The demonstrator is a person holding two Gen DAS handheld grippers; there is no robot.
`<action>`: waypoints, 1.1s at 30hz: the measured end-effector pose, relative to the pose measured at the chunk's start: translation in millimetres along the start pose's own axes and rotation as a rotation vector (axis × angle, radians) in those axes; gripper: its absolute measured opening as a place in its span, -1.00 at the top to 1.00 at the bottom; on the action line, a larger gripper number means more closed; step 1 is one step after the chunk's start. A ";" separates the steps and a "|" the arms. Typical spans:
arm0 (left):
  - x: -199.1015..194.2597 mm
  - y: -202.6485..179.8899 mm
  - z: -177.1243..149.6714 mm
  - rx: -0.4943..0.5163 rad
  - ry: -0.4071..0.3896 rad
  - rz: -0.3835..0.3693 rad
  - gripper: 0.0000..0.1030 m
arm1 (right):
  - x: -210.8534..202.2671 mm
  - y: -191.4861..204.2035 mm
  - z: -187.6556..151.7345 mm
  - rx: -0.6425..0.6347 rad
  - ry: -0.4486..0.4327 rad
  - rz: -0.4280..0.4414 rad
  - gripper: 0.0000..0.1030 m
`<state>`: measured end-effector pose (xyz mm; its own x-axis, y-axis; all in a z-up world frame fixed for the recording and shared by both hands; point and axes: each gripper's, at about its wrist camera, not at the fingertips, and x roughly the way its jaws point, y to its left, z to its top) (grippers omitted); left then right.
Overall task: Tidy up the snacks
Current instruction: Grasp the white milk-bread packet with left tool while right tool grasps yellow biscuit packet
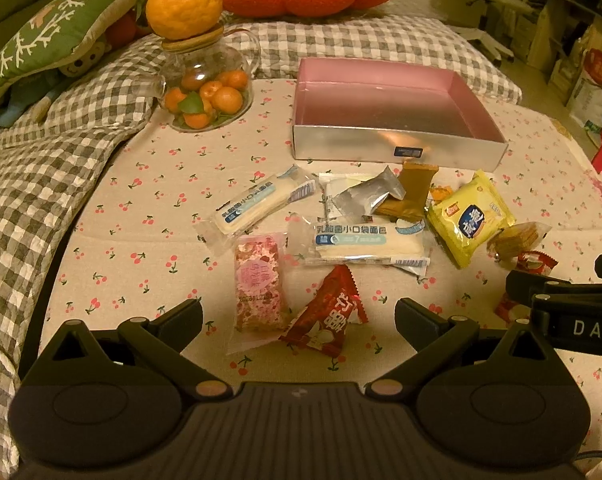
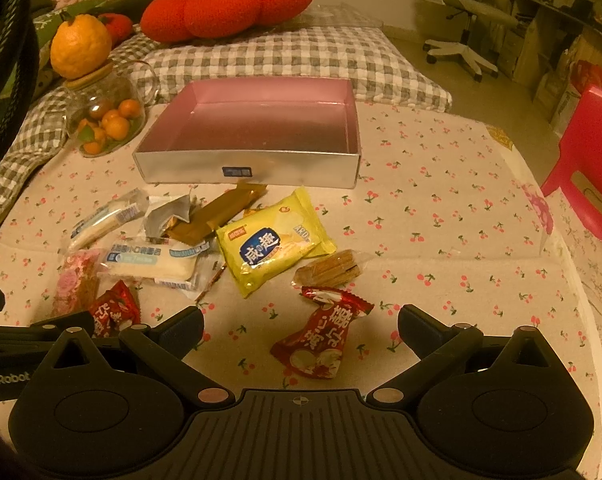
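An empty pink-lined silver box (image 1: pixel 397 152) (image 2: pixel 249 168) stands at the back of the cherry-print cloth. Several snack packs lie in front of it: two white bread packs (image 1: pixel 257 204) (image 1: pixel 369 242), a pink nougat bar (image 1: pixel 257 284), a yellow biscuit pack (image 1: pixel 469 216) (image 2: pixel 271 242), a brown wrapper (image 1: pixel 415 192), a wafer pack (image 2: pixel 331 270). My left gripper (image 1: pixel 299 320) is open, with a red candy pack (image 1: pixel 327 320) between its fingers. My right gripper (image 2: pixel 301 330) is open around another red candy pack (image 2: pixel 321 336). Both packs lie on the cloth.
A glass jar of small oranges (image 1: pixel 205 92) (image 2: pixel 105 120) with a big orange on top stands back left. Checked bedding and cushions lie behind. A red chair (image 2: pixel 593 152) stands at the right edge. The right gripper's body (image 1: pixel 573 312) shows in the left view.
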<state>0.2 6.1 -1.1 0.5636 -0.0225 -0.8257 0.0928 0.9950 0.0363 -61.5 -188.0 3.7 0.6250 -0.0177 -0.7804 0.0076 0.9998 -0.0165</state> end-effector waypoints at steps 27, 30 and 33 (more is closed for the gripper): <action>64.6 52.9 65.9 0.035 0.035 -0.266 -0.55 | 55.8 -60.0 59.8 0.309 0.208 0.328 -0.98; 78.3 51.0 74.5 0.096 0.036 -0.285 -0.39 | 69.1 -62.6 64.5 0.375 0.226 0.351 -0.98; 88.1 49.5 79.8 0.153 0.043 -0.289 -0.28 | 77.8 -59.8 70.9 0.390 0.211 0.347 -0.97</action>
<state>120.0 45.7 -27.1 0.4612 -0.2941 -0.8372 0.3681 0.9219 -0.1211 42.0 -248.9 -11.7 0.4731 0.3519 -0.8077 0.1425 0.8741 0.4643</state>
